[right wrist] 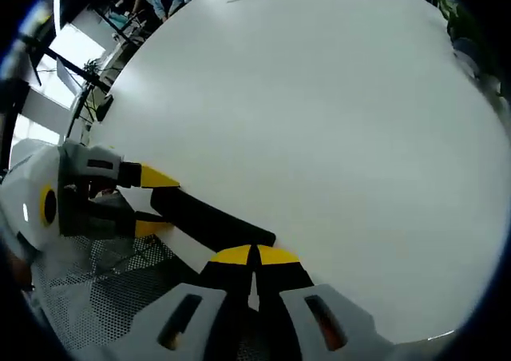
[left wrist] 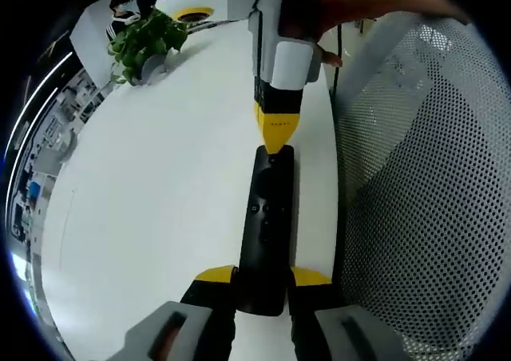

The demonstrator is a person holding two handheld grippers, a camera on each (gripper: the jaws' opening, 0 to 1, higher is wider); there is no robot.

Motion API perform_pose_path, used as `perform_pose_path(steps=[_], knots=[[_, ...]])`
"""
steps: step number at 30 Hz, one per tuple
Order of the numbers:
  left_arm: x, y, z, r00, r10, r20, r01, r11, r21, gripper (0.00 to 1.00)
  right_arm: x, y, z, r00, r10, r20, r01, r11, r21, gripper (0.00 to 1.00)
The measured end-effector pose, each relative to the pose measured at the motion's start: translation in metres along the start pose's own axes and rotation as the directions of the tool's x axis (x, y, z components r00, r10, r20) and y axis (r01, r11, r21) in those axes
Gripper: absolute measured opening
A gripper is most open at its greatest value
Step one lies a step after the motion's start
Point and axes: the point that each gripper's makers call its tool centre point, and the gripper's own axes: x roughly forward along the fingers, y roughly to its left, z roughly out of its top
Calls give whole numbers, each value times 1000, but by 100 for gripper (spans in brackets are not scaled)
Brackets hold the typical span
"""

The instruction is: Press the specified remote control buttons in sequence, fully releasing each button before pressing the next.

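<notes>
Left gripper (left wrist: 262, 281) at 6 o'clock in the left gripper view, jaws clamped on the near end of the black remote control (left wrist: 267, 229), which lies lengthwise on the white table (left wrist: 160, 177) toward 12 o'clock. Right gripper (left wrist: 277, 133) down at the remote's far end, yellow tips together and touching it. Right gripper view: own tips (right wrist: 255, 255) closed at 6 o'clock against the remote (right wrist: 211, 220); left gripper (right wrist: 148, 200) at 9 o'clock. Potted plant (left wrist: 144, 41) at 11 o'clock; perforated mesh (left wrist: 423, 177) at 3 o'clock.

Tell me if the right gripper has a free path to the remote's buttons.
Probably yes. The right gripper, jaws shut, sits at the far end of the remote, which the left gripper clamps at the near end. Nothing lies over the button face between them.
</notes>
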Motion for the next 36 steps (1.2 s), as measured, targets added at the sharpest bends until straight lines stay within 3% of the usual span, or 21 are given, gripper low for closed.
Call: perform_pose_path(steps=[4,7,9,11,16,23,29,36], knots=[[0,0,-1,1000,-5,6,5,999,-47,25,1,0,0,1000,-7,1,7,1000,-25,0],[1,1,-1,1000,-16,21,19,991,-129,26,0,2,-1,1000,-4,13,4,999,-43,0],[1,2,-2,999,-28,43,37,975,-217,27,1,2,-1,1000,-8,24,9,999,-44,0],[2,3,-1,999,-16,49,24,986,-164,27,1,2,0,999,-24,27,27,996,-90,0],[2,3,0,999,-13,43,21,984,-175,27,0,5,-2,998,-57,38,63,984,-169,0],[2,3,0,999,-10,44,18,984,-178,27,-1,2,0,999,-17,34,20,994,-104,0],[2,3,0,999,-8,49,17,984,-179,27,-1,-1,1,999,44,30,-45,998,31,0],[2,2,1,999,-8,54,18,984,-175,27,-1,0,0,999,43,20,-43,999,30,0]])
